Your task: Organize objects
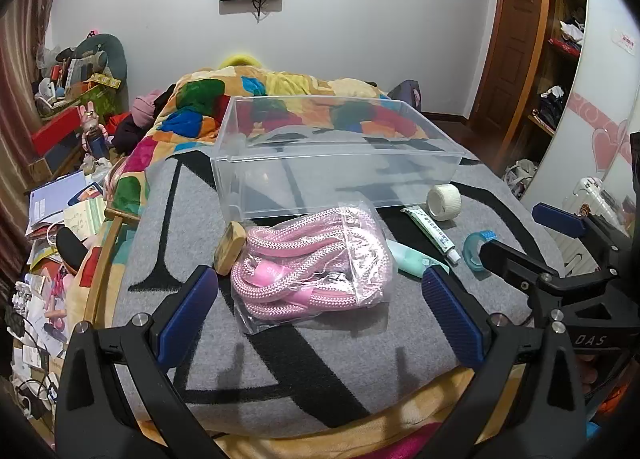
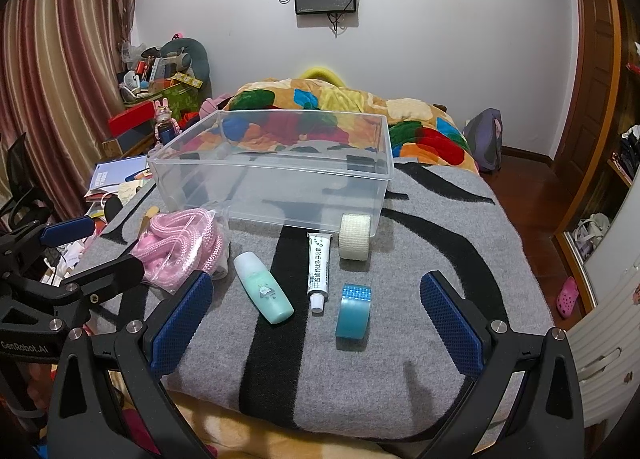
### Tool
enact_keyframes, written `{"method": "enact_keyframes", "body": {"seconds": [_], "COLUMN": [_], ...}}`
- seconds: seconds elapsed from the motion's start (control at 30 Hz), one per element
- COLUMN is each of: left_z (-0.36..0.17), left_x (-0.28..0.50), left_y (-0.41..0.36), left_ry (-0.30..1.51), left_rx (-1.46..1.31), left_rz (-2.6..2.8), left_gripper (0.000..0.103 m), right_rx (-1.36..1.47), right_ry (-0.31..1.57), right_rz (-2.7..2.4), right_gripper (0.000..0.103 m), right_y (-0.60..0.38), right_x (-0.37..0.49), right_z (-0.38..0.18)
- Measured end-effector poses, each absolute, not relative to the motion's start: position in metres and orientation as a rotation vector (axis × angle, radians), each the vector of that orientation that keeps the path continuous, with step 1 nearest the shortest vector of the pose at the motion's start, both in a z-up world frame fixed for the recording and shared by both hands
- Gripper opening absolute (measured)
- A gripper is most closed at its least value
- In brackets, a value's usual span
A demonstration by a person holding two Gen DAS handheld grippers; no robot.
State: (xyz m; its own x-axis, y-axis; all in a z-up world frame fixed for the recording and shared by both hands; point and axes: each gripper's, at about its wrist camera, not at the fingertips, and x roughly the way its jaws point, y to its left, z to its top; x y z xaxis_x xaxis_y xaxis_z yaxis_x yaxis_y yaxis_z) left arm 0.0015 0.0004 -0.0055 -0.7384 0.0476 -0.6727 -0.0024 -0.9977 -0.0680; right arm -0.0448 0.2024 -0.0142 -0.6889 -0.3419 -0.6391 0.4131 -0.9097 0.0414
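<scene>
A clear plastic bin [image 1: 320, 179] [image 2: 276, 179] stands empty on the grey blanket. In front of it lie a bagged pink rope [image 1: 308, 263] [image 2: 180, 247], a wooden block [image 1: 230, 247], a green bottle [image 2: 264, 287] [image 1: 412, 261], a white tube [image 2: 318, 271] [image 1: 434, 231], a blue tape roll [image 2: 354, 311] [image 1: 476, 251] and a white bandage roll [image 2: 356, 241] [image 1: 443, 203]. My left gripper [image 1: 320, 315] is open, just before the rope bag. My right gripper [image 2: 316, 323] is open, its fingers either side of the bottle, tube and blue tape.
The grey blanket [image 2: 420, 259] covers the bed's near end, with a colourful quilt [image 2: 340, 107] behind the bin. Clutter of boxes and papers [image 1: 60, 179] fills the floor at left. A wardrobe [image 1: 560, 59] and suitcase stand at right.
</scene>
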Motion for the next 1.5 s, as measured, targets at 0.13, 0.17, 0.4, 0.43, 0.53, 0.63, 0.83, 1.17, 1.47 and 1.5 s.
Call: {"method": "enact_keyframes", "body": {"seconds": [0.13, 0.17, 0.4, 0.43, 0.53, 0.63, 0.83, 1.17, 1.47, 1.5], "left_z": [-0.0059, -0.0059, -0.0062, -0.0062, -0.0067, -0.0067, -0.0082, -0.0086, -0.0078, -0.0077], "left_x": [0.002, 0.0021, 0.0031, 0.0028, 0.0033, 0.0031, 0.0028, 0.0024, 0.0002, -0.0002], "left_y": [-0.0003, -0.0005, -0.0017, -0.0015, -0.0023, -0.0021, -0.0027, -0.0024, -0.001, -0.0008], "left_ry": [-0.098, -0.098, -0.103, -0.102, -0.103, -0.101, -0.102, -0.1, -0.103, -0.104], "left_rx": [-1.127, -1.127, -1.127, -1.128, -1.129, -1.128, -1.137, -1.144, -1.147, -1.148], "left_rz": [2.902, 2.902, 2.9, 2.901, 2.901, 2.902, 2.894, 2.892, 2.892, 2.892], "left_gripper": [0.103, 0.103, 0.103, 0.103, 0.103, 0.103, 0.103, 0.103, 0.103, 0.103], "right_rx": [0.938, 0.938, 0.938, 0.938, 0.938, 0.938, 0.938, 0.94, 0.94, 0.941], "right_ry": [0.146, 0.146, 0.145, 0.145, 0.144, 0.144, 0.144, 0.143, 0.141, 0.142], "right_rz": [-2.558, -2.557, -2.557, -2.557, -2.556, -2.557, -2.556, -2.547, -2.546, -2.546], "right_gripper": [0.103, 0.103, 0.103, 0.103, 0.103, 0.103, 0.103, 0.103, 0.103, 0.103], "right_y": [0.2025, 0.2028, 0.2032, 0.2033, 0.2034, 0.2031, 0.2034, 0.2027, 0.2028, 0.2029], "right_x": [-0.0446, -0.0449, -0.0452, -0.0452, -0.0451, -0.0447, -0.0449, -0.0434, -0.0439, -0.0438], "right_z": [-0.0142, -0.0143, -0.0144, -0.0144, -0.0145, -0.0144, -0.0144, -0.015, -0.0152, -0.0152]}}
